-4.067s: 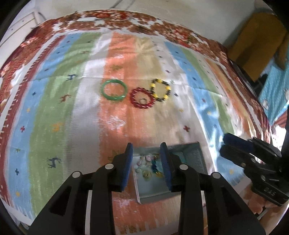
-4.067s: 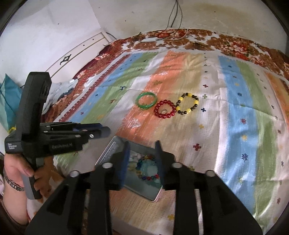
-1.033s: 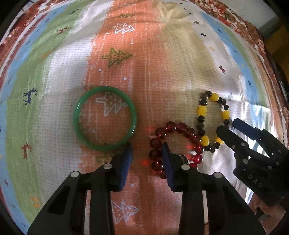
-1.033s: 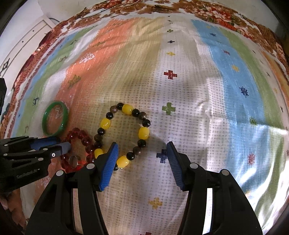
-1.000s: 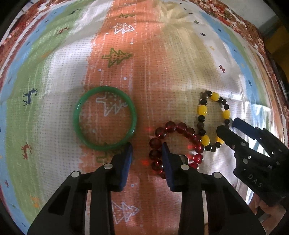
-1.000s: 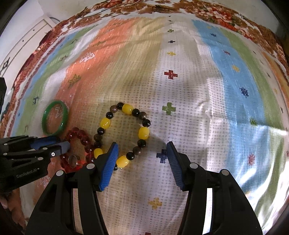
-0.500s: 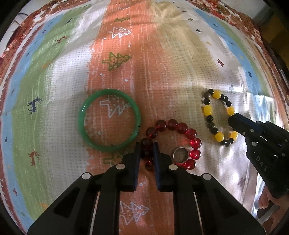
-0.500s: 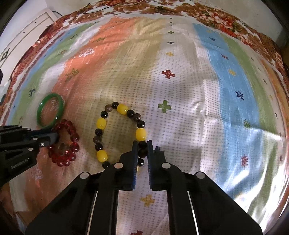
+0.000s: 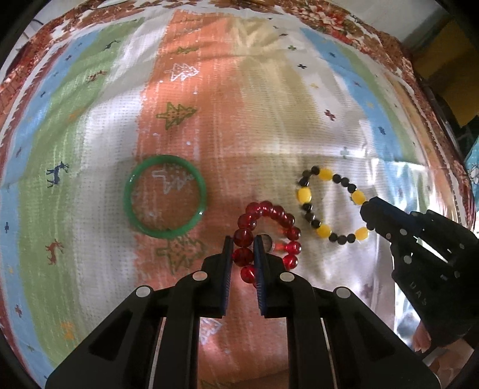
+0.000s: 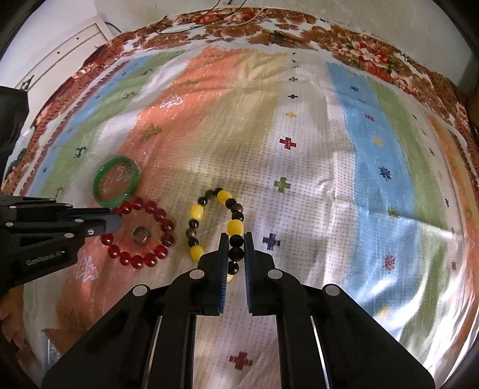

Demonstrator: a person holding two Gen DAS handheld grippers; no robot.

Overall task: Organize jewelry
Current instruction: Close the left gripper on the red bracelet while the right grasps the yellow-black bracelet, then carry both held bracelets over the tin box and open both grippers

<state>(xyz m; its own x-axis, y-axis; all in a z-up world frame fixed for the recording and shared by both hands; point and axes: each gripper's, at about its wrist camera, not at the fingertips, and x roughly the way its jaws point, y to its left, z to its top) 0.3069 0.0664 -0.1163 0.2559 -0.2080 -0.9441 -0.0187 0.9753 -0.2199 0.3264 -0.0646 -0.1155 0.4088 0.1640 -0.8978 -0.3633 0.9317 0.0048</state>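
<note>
My left gripper (image 9: 243, 250) is shut on the near-left beads of the red bead bracelet (image 9: 268, 211), which lies on the striped cloth (image 9: 239, 104); it also shows in the right wrist view (image 10: 149, 209). A small silver ring (image 10: 140, 234) sits inside it. My right gripper (image 10: 236, 244) is shut on the near-right beads of the yellow and black bead bracelet (image 10: 221, 196), also seen in the left wrist view (image 9: 324, 203). A green bangle (image 9: 165, 197) lies flat to the left of both.
The striped cloth has a red floral border (image 10: 269, 27) at the far edge. A white cabinet (image 10: 60, 57) stands at the far left. A yellow piece of furniture (image 9: 443, 54) stands beyond the cloth at the far right.
Both grippers closed from open onto their bracelets about half a second ago. Since then both have pulled back a little, and the bracelets have shifted slightly with them.
</note>
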